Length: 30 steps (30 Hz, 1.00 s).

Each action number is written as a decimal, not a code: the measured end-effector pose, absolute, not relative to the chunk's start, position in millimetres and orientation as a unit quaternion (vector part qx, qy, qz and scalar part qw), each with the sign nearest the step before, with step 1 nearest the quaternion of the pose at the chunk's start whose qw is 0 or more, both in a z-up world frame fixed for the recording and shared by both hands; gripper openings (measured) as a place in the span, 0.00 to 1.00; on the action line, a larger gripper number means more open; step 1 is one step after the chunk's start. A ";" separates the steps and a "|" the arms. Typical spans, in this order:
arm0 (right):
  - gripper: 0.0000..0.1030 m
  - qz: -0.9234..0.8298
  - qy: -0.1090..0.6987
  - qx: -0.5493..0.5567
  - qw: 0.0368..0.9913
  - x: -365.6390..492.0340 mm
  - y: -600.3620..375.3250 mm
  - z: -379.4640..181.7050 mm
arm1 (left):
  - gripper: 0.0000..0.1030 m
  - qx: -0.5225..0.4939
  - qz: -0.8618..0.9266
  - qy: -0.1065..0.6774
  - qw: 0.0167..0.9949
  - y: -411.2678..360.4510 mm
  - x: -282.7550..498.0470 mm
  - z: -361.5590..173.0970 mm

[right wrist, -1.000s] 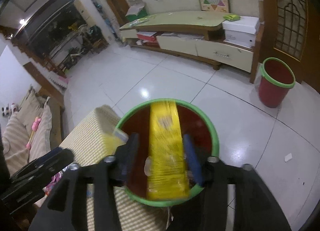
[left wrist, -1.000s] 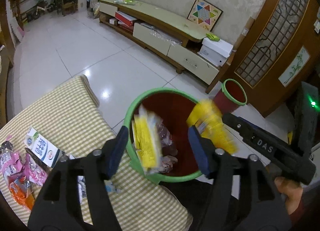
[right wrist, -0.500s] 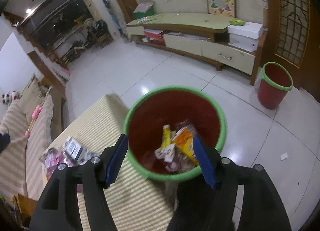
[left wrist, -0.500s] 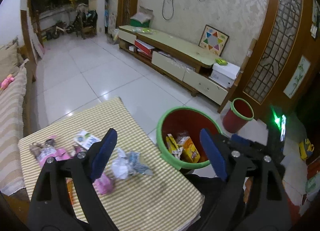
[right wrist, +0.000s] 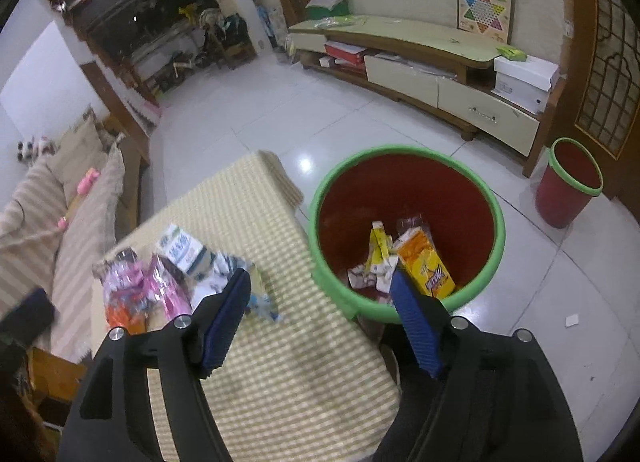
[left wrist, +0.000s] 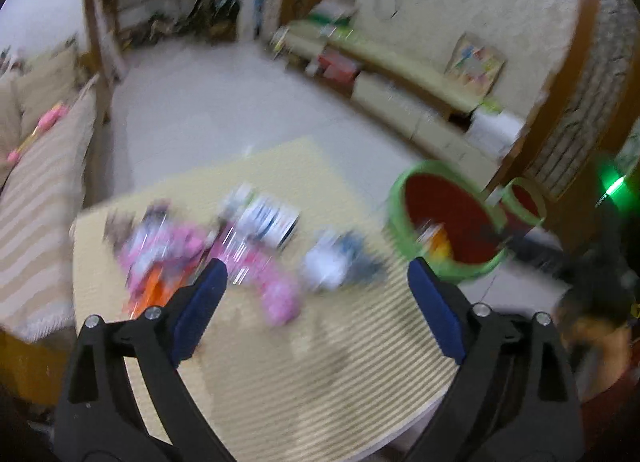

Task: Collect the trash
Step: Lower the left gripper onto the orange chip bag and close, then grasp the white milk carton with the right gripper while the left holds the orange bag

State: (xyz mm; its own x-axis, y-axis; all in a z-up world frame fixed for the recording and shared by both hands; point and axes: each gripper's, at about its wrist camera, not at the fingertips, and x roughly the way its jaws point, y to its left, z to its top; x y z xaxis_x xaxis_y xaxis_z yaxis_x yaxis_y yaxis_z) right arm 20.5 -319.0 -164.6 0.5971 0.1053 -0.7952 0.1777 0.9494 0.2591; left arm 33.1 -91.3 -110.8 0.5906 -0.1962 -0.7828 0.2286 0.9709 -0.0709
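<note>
A red trash bin with a green rim (right wrist: 404, 150) stands on the floor beside the checked table (right wrist: 288, 374); it also shows in the blurred left wrist view (left wrist: 448, 230). Yellow and orange packages (right wrist: 424, 266) lie inside it. On the table lie pink wrappers (right wrist: 160, 290), a white and blue carton (right wrist: 182, 248) and a crumpled white wrapper (left wrist: 332, 262). My left gripper (left wrist: 316, 286) is open and empty above the table, near the pink wrappers (left wrist: 264, 282). My right gripper (right wrist: 320, 294) is open and empty over the table edge and bin rim.
A second, smaller red bin (right wrist: 568, 182) stands by the wooden door. A long low TV cabinet (right wrist: 420, 62) lines the far wall. A striped sofa (right wrist: 36, 214) is left of the table. White tiled floor (right wrist: 248, 110) lies beyond.
Both grippers let yellow packages drop into the bin and opened. Both then pulled back and swung left toward the table; the left view is now motion blurred.
</note>
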 end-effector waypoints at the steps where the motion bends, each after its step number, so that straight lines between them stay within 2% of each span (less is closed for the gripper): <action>1: 0.68 -0.017 0.454 0.157 0.877 19.3 -315.5 -168.5 | 0.87 0.016 -0.107 0.449 0.887 -82.1 32.5 -121.9; 3: 0.68 -0.011 0.467 0.150 0.871 16.0 -304.5 -176.7 | 0.87 -0.005 -0.063 0.480 0.875 -46.8 33.6 -150.2; 6: 0.68 0.001 0.481 0.146 0.864 12.9 -286.7 -185.5 | 0.87 -0.020 -0.011 0.484 0.875 -0.6 37.3 -169.9; 9: 0.68 0.016 0.490 0.141 0.860 11.1 -268.7 -188.8 | 0.87 0.018 0.012 0.483 0.875 23.9 52.5 -188.1; 15: 0.68 0.038 0.498 0.136 0.856 7.8 -246.7 -189.9 | 0.87 0.085 -0.009 0.509 0.857 30.7 85.4 -217.5; 22: 0.68 0.045 0.501 0.132 0.854 2.3 -239.1 -187.3 | 0.86 0.088 -0.016 0.560 0.823 29.7 114.6 -255.5; 23: 0.69 0.044 0.501 0.132 0.854 2.1 -239.0 -187.4 | 0.78 0.081 -0.017 0.564 0.821 31.2 114.2 -258.6; 24: 0.69 0.044 0.501 0.132 0.854 1.6 -239.2 -187.2 | 0.62 0.072 -0.016 0.568 0.819 33.0 113.7 -259.9; 25: 0.69 0.043 0.502 0.132 0.854 1.2 -238.9 -186.9 | 0.57 0.063 -0.013 0.570 0.819 35.4 111.7 -259.3; 27: 0.69 0.045 0.504 0.131 0.852 0.7 -237.1 -188.0 | 0.53 0.041 -0.018 0.568 0.822 39.2 105.3 -255.0; 30: 0.69 0.054 0.511 0.123 0.849 4.2 -228.5 -191.3 | 0.52 0.007 -0.024 0.564 0.825 44.4 90.5 -246.7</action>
State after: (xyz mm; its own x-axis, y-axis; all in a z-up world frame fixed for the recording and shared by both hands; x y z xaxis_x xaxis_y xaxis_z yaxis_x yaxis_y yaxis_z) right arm 4.2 -228.5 -191.3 0.4725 0.2179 -0.8540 0.0335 0.9638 0.2644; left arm 90.5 44.4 -246.7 0.3629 -0.0318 -0.9313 0.0485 0.9987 -0.0152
